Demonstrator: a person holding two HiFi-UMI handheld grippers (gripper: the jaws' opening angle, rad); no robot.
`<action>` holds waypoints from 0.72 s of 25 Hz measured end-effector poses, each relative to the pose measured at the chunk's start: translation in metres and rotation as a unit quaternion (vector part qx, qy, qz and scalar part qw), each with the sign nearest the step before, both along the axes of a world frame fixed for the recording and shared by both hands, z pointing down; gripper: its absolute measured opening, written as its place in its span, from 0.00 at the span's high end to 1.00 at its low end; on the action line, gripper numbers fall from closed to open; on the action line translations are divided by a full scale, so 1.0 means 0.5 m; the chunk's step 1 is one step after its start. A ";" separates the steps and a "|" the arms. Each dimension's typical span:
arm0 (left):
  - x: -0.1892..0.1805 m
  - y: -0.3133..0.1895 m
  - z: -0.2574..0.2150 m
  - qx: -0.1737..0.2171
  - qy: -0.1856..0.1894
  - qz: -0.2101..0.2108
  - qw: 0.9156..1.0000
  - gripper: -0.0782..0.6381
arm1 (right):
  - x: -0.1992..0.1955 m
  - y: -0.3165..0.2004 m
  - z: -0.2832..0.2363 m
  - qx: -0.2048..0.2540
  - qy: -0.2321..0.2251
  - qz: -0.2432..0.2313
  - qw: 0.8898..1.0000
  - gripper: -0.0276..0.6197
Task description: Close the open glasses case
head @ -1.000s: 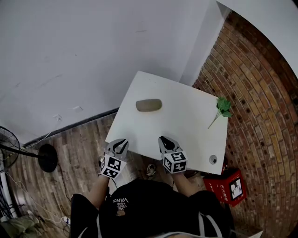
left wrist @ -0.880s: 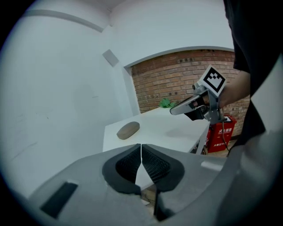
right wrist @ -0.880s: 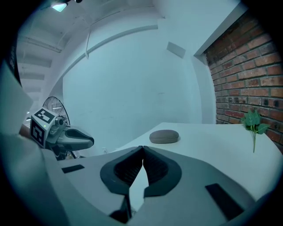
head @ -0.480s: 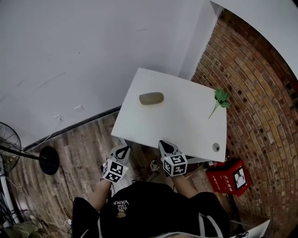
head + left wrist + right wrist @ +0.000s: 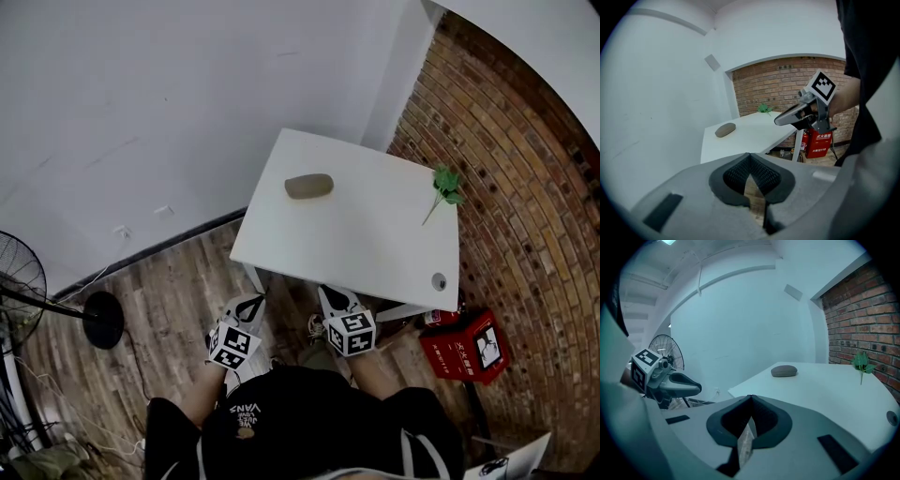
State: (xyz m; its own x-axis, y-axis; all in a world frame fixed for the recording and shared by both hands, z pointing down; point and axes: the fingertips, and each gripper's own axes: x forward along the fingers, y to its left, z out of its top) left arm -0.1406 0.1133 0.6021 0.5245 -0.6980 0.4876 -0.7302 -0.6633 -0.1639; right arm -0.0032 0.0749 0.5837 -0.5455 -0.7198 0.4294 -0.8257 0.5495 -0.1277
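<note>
The glasses case [image 5: 308, 186] lies near the worktop's [image 5: 375, 248] far-left edge, long axis crosswise. It is ahead of the left gripper [image 5: 249, 304] and right gripper [image 5: 331, 296] — both off the near edge, fingers [image 5: 736, 174] together, empty.

Grey-brown glasses case [image 5: 308, 186], closed, on table

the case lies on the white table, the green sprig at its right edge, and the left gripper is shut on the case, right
Not the grip. The left gripper is shut on nothing, short of the near edge of the table; the left gripper view shows its jaws together and empty. The case does lie on the table, the sprig at its right edge.
</note>
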 end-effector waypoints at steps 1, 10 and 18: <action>0.000 0.006 0.000 0.000 0.002 0.001 1.000 0.89 | -0.001 0.006 0.001 0.000 0.002 -0.001 1.000 0.96; -0.006 0.039 0.004 -0.008 0.010 0.008 1.000 0.89 | 0.000 0.042 0.005 -0.005 0.013 0.005 1.000 0.96; -0.017 0.039 0.010 -0.009 0.004 0.007 1.000 0.89 | -0.005 0.050 0.011 -0.008 0.010 0.009 1.000 0.96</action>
State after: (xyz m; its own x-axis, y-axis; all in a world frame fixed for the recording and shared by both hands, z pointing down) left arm -0.1490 0.1329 0.6072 0.5382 -0.6823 0.4948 -0.7226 -0.6758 -0.1459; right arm -0.0055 0.0998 0.5892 -0.5230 -0.7226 0.4520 -0.8382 0.5323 -0.1188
